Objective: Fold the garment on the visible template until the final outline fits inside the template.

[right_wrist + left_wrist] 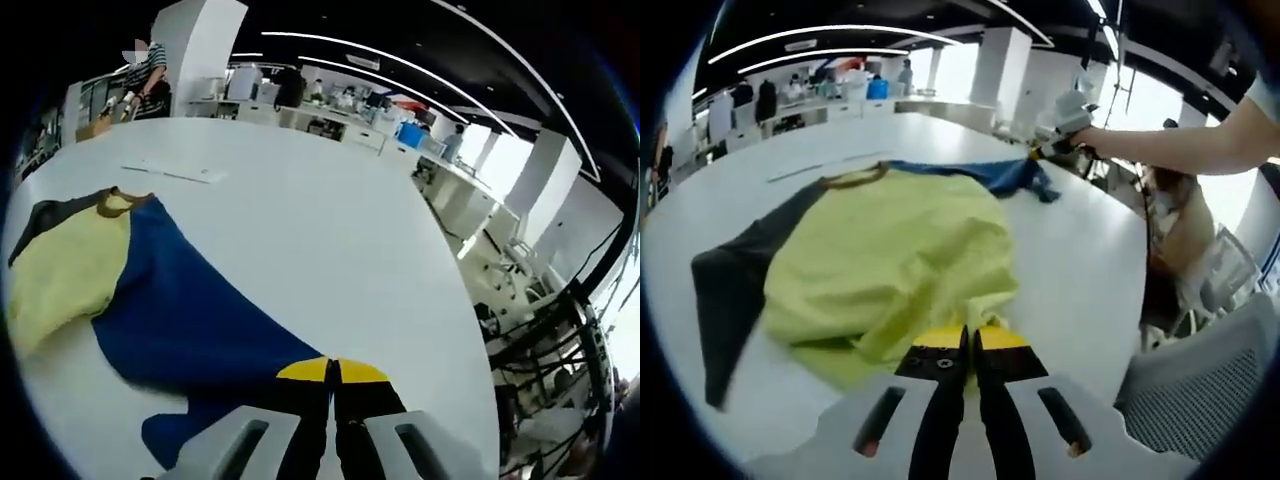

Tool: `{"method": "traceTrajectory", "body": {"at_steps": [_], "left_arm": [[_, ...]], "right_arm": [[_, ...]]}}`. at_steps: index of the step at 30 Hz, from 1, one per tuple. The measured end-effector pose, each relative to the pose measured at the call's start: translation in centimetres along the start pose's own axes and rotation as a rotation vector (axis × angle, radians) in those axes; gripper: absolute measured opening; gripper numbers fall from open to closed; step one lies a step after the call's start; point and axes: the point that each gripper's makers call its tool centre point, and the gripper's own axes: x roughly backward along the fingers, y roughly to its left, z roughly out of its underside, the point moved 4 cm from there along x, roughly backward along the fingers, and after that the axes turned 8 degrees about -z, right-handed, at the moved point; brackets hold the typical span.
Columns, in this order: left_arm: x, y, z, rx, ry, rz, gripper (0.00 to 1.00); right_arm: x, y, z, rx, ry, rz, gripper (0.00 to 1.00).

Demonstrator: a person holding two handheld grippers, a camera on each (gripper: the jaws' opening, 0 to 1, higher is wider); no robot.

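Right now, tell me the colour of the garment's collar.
Brownish-tan collar, clearest in the left gripper view.

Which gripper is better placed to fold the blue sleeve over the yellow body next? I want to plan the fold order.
Likely the right gripper: its jaws are shut on the blue sleeve, stretched out across the white table. The left gripper pinches the yellow body's hem, away from that sleeve.

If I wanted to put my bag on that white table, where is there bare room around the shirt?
Bare white table stretches beyond the blue sleeve, toward the far edge. Another bare patch lies beside the yellow-green shirt body, toward the chair. It is crowded where both grippers meet the garment.
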Motion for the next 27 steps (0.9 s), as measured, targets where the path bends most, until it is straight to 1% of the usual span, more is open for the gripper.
{"method": "traceTrajectory", "body": {"at_steps": [2, 3, 4, 6, 7, 8, 10, 11, 12, 14, 15, 16, 17, 19, 20, 21, 22, 24, 26, 27], "left_arm": [[0.1, 0.0, -0.1, 0.001, -0.009, 0.002, 0.0], [0.1, 0.0, -0.2, 0.003, -0.024, 0.006, 0.0], [0.2, -0.1, -0.3, 0.007, -0.034, 0.015, 0.01], [0.2, 0.0, -0.3, 0.01, -0.035, 0.012, 0.06], [0.3, -0.1, -0.4, 0.002, -0.04, 0.011, 0.11], [0.5, -0.1, -0.5, -0.008, -0.044, 0.005, 0.16], [0.7, -0.1, -0.6, -0.028, -0.051, 0.008, 0.25], [1.0, -0.1, -0.7, -0.039, -0.056, 0.003, 0.28], [1.3, 0.1, -0.7, -0.055, -0.064, -0.001, 0.29], [1.7, 0.4, -0.7, -0.07, -0.065, -0.013, 0.33], [1.9, 0.6, -0.7, -0.075, -0.067, -0.016, 0.37], [2.1, 0.7, -0.6, -0.083, -0.071, -0.02, 0.41], [2.2, 0.9, -0.6, -0.089, -0.071, -0.025, 0.44], [2.5, 1.1, -0.5, -0.105, -0.066, -0.029, 0.45], [2.6, 1.3, -0.4, -0.109, -0.063, -0.033, 0.46], [2.7, 1.5, -0.3, -0.11, -0.061, -0.042, 0.48], [2.8, 1.7, -0.2, -0.112, -0.06, -0.043, 0.51], [3.1, 2.0, 0.0, -0.113, -0.059, -0.043, 0.53], [3.3, 2.2, 0.3, -0.104, -0.057, -0.035, 0.55], [3.4, 2.3, 0.5, -0.102, -0.052, -0.033, 0.56]], "right_arm": [[0.1, 0.1, -0.1, -0.012, -0.009, 0.001, 0.0], [0.3, 0.3, -0.2, -0.028, -0.02, 0.002, 0.0], [0.5, 0.7, -0.6, -0.04, -0.058, -0.013, 0.03], [0.9, 1.4, -1.1, -0.042, -0.099, -0.029, 0.16], [1.1, 1.7, -1.1, -0.041, -0.099, -0.04, 0.22], [1.3, 2.2, -1.1, -0.047, -0.098, -0.055, 0.24], [1.8, 3.5, -1.4, -0.061, -0.122, -0.111, 0.24], [2.0, 4.0, -1.6, -0.071, -0.133, -0.128, 0.24], [2.3, 4.8, -1.8, -0.064, -0.15, -0.16, 0.25], [2.8, 5.6, -1.9, -0.06, -0.157, -0.18, 0.33], [3.1, 6.7, -2.3, -0.063, -0.188, -0.224, 0.36], [3.4, 7.2, -2.5, -0.072, -0.201, -0.241, 0.4], [3.8, 8.2, -2.6, -0.086, -0.214, -0.279, 0.42], [4.5, 9.6, -2.8, -0.1, -0.221, -0.334, 0.45], [4.6, 9.8, -2.8, -0.102, -0.223, -0.342, 0.47], [5.1, 10.7, -3.0, -0.097, -0.233, -0.371, 0.49], [5.6, 11.5, -3.2, -0.093, -0.249, -0.4, 0.52], [6.4, 13.2, -3.2, -0.072, -0.25, -0.459, 0.56], [7.1, 14.6, -3.0, -0.055, -0.245, -0.501, 0.62], [7.3, 15.0, -2.9, -0.056, -0.246, -0.51, 0.66]]}}
